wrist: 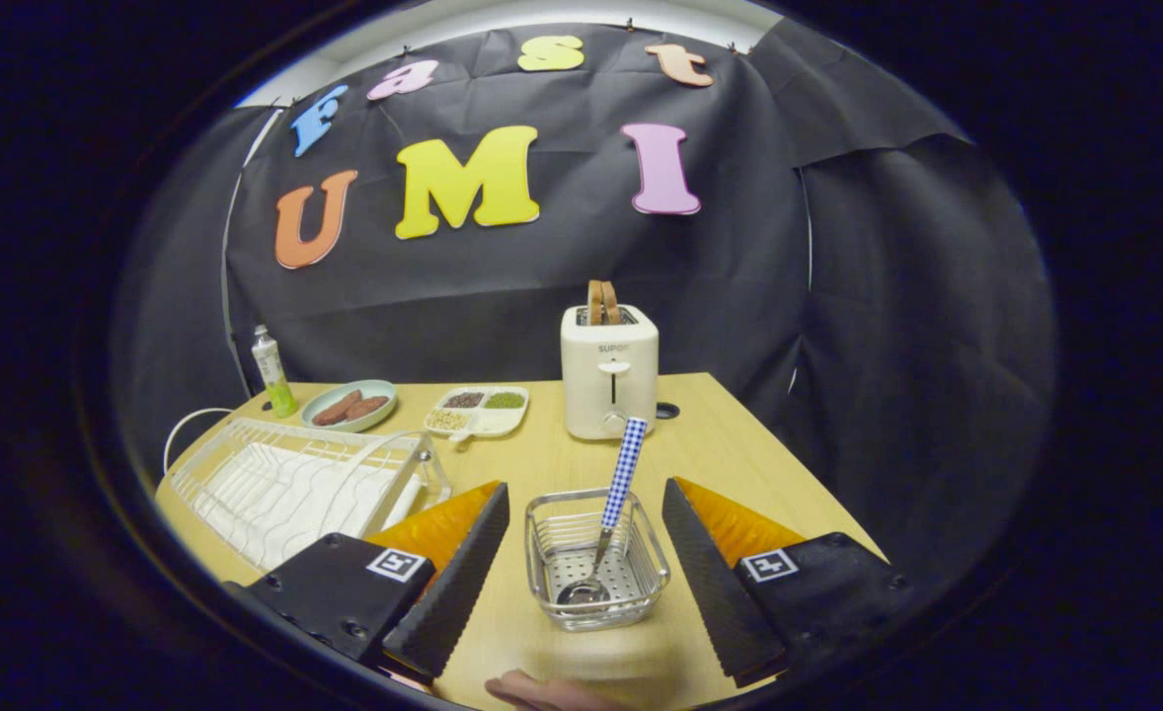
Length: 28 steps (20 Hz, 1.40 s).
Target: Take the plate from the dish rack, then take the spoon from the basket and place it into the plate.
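Spoon (613,513) first, since the coming grasp turns on it: from the gripper view we see it standing in the basket (596,558) directly between the two fingers and slightly ahead of their tips, its bowl down on the perforated floor and its handle leaning up and away from us, tipped a little to the right. The long axis thus runs nearly along our line of approach, so we judge that closing across the handle would take it on its narrow sides. The gripper (586,563) is spread wide and holds nothing; its fingers flank the basket, apart from it on both sides. The pads (453,583) are black and ribbed, backed with orange. The basket is a small square of bright wire and punched metal, likely light enough to slide if nudged. The spoon has a polished metal bowl and a blue-and-white checked handle. A pale blurred rounded shape sits on the counter (730,454) nearer to us than the basket; it may be the plate, though we cannot tell. Left of the left finger lies the white wire dish rack (295,484), with no plate standing in it. Beyond the fingers stands a cream toaster (609,370).
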Tool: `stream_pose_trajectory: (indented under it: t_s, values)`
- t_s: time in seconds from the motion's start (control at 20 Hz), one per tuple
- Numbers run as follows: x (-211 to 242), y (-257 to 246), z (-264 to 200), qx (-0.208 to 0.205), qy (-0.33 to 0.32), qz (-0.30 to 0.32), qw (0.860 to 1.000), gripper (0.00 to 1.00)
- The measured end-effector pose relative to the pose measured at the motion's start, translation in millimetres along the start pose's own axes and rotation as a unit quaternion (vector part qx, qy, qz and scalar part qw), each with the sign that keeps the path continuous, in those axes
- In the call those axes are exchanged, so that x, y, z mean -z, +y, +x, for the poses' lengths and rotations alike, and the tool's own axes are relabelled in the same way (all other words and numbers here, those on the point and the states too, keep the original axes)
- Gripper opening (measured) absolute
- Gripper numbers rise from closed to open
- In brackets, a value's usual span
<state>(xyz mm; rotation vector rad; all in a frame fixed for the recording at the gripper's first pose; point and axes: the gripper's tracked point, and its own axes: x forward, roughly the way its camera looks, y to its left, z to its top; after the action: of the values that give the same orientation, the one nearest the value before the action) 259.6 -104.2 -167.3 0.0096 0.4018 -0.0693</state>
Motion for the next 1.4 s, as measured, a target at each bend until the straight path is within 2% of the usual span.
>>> stream_pose_trajectory:
  t_s: [0.2, 0.4, 0.6, 0.65, 0.75, 0.95, 1.2, 1.4]
  values:
    - [-7, -9, 37, -0.001, 0.016, 0.023, 1.000, 1.00]
    - [-13, -17, 59, 0.013, 0.020, 0.025, 0.999, 0.86]
    - [-10, -5, 59, -0.013, 0.031, 0.033, 0.999, 0.25]
    - [-17, -5, 56, -0.011, 0.020, 0.039, 0.999, 0.21]
    - [-28, -6, 45, -0.005, -0.006, 0.038, 0.999, 0.16]
    - [-66, 1, 7, -0.005, -0.072, 0.028, 0.997, 0.15]
    - [-117, 16, -60, -0.007, -0.158, 0.010, 0.987, 0.15]
    - [-125, 47, -126, -0.032, -0.187, 0.019, 0.982, 0.15]
